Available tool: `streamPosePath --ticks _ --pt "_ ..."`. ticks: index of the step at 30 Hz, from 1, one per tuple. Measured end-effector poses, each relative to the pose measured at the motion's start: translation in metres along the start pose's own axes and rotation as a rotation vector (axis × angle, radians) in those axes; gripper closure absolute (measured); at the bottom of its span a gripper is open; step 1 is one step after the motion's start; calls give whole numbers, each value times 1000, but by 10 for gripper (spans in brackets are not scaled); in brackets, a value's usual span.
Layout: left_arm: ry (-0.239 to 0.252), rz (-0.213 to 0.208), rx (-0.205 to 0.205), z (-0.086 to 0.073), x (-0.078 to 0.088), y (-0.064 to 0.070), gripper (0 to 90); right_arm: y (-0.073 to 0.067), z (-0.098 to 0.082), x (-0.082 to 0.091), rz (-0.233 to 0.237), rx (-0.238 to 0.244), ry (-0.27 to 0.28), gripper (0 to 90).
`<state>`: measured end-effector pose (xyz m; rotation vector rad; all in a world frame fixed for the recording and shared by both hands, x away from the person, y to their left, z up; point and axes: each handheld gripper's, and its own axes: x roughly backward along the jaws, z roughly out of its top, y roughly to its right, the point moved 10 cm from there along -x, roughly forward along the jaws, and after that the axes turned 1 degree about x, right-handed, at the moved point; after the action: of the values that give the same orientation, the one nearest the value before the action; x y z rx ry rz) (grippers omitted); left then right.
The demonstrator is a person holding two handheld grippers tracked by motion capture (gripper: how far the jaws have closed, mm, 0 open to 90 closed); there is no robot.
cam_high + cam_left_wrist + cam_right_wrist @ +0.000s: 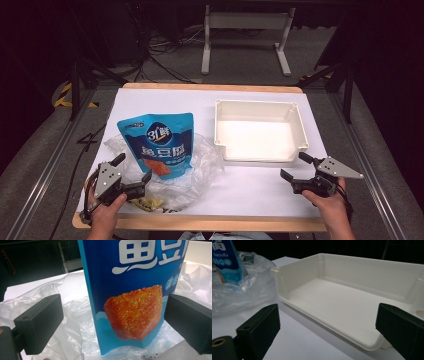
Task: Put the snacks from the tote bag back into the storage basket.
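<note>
Lying on clear plastic wrap (200, 165) at the desk's (250, 195) near left, the blue pouch (159, 142) runs near-to-far, its near end apparently between the wide-open left hand-held gripper's (132, 167) jaws, untouched.

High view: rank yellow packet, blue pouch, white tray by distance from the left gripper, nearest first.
From the left gripper:
1. yellow packet, just below its jaws, near table edge.
2. blue pouch, just beyond, on the clear bag.
3. white tray, far across on the right.
</note>
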<state>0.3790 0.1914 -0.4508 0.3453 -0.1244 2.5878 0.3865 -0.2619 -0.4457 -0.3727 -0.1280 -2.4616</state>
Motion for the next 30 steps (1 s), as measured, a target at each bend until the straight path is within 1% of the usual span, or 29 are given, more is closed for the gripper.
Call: streamPosePath --ticks 2,4,5,7,8,9,10,13,15,19,20,22,23,24,25,28,30 --pt "3 2 2 0 0 0 30 -3 -1 -1 21 16 -1 101" --pt "5 2 3 0 0 0 30 -4 -2 -3 19 38 -9 127" --pt "6 3 2 1 0 0 30 -3 -2 -4 13 55 -11 130" --pt "8 3 3 1 0 0 30 -4 -2 -4 7 61 -15 143" --pt "6 6 2 0 1 -1 30 -3 -3 -4 4 73 -39 150" --pt "6 6 2 0 1 -1 30 -3 -3 -4 4 73 -39 150" --pt "6 4 5 0 1 -1 30 -2 -3 -4 -8 86 -48 158" --pt "10 8 12 0 1 -2 30 -5 -2 -4 0 76 -64 165" --pt "8 6 10 0 1 -1 31 -7 -2 -4 -1 85 -75 172" --pt "10 8 11 1 1 -1 30 -12 5 -3 16 67 -48 182" --pt "9 8 10 0 1 -1 30 -12 7 -3 20 69 -41 181" --pt "8 10 9 0 1 -2 30 -13 8 -3 18 71 -49 181" --pt "5 21 9 0 1 -3 30 -15 10 -3 22 74 -57 183" --pt "5 21 9 0 1 -3 30 -15 12 -4 22 76 -59 183" --pt "3 29 15 -1 1 -4 30 -17 15 -4 33 75 -53 180" --pt "5 26 25 0 2 -5 30 -21 23 -6 53 81 -52 167" --pt "3 20 32 0 3 -4 30 -22 26 -7 54 86 -53 162"
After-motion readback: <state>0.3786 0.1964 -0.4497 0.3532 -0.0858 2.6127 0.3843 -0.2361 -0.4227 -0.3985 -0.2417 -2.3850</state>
